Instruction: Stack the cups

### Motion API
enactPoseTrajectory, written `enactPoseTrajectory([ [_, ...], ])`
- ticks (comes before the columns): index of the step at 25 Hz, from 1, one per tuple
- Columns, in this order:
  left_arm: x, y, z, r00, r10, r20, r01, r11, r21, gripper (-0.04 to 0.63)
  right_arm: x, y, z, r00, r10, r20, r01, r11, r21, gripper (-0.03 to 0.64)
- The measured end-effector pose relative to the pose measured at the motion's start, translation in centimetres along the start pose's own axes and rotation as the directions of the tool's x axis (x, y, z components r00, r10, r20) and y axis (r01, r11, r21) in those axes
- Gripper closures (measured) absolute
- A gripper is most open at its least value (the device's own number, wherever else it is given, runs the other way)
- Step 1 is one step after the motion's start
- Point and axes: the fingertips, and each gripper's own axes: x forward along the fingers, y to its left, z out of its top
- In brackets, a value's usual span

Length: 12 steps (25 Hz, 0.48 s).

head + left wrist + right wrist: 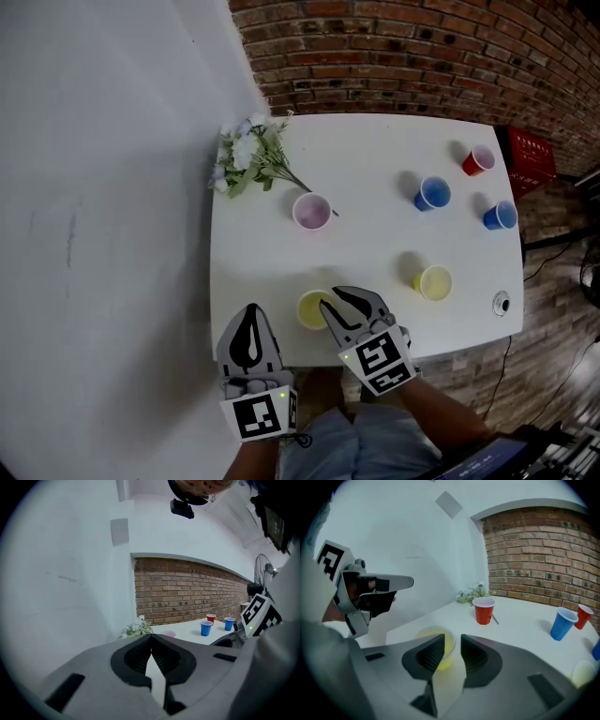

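**Mia:** Where is the yellow cup?

**Tom:** The yellow cup (312, 309) stands open side up at the near edge of the table (375, 150), close to the person.

**Mia:** Is anything holding it?

**Tom:** The right gripper (330, 296) is right at it. It comes in from the person's side and leans to the left. Its jaws are apart, with a small gap. The cup's side sits at that gap, and one jaw lies over the rim. The jaws do not squeeze the cup.

**Mia:** And the other one?

**Tom:** The left gripper (251, 314) is just left of the cup, by the near left corner of the table. It does not touch the cup. It points straight away from the person. Its jaws are closed, tip to tip, with nothing in them.

**Mia:** Where are the other cups?

**Tom:** They all stand apart from each other. A second yellow cup (434, 282) is off to the right. A pink cup (311, 212) is farther back, near the flowers (248, 159). A blue cup (432, 193), another blue cup (501, 216) and a red cup (478, 160) are at the far right.

**Mia:** What is around the table?

**Tom:** A white wall (94, 187) on the left and a brick wall (394, 56) behind.
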Motion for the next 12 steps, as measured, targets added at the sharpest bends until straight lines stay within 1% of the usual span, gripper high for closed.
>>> enactPoseTrajectory([
  [3,0.3,-0.2,0.3,1.000,-0.007,0.002,0.007,1.000,0.007,0.586,0.2,-0.2,-0.2,1.000,-0.002,-0.019,0.002,1.000,0.004,0.521],
  [5,0.5,-0.4,0.6,1.000,-0.012,0.006,0.012,1.000,0.014,0.586,0.3,-0.3,-0.4,1.000,-0.003,-0.031,0.004,1.000,0.006,0.573],
  [8,0.9,-0.8,1.0,1.000,-0.019,0.009,0.019,1.000,0.020,0.586,0.2,-0.4,-0.2,1.000,-0.003,-0.030,0.003,1.000,0.019,0.580],
  [12,1.5,-1.7,2.0,0.999,-0.037,0.031,0.037,0.999,0.025,0.586,-1.0,-1.1,1.5,1.000,-0.017,0.001,0.017,0.999,0.037,0.583],
])
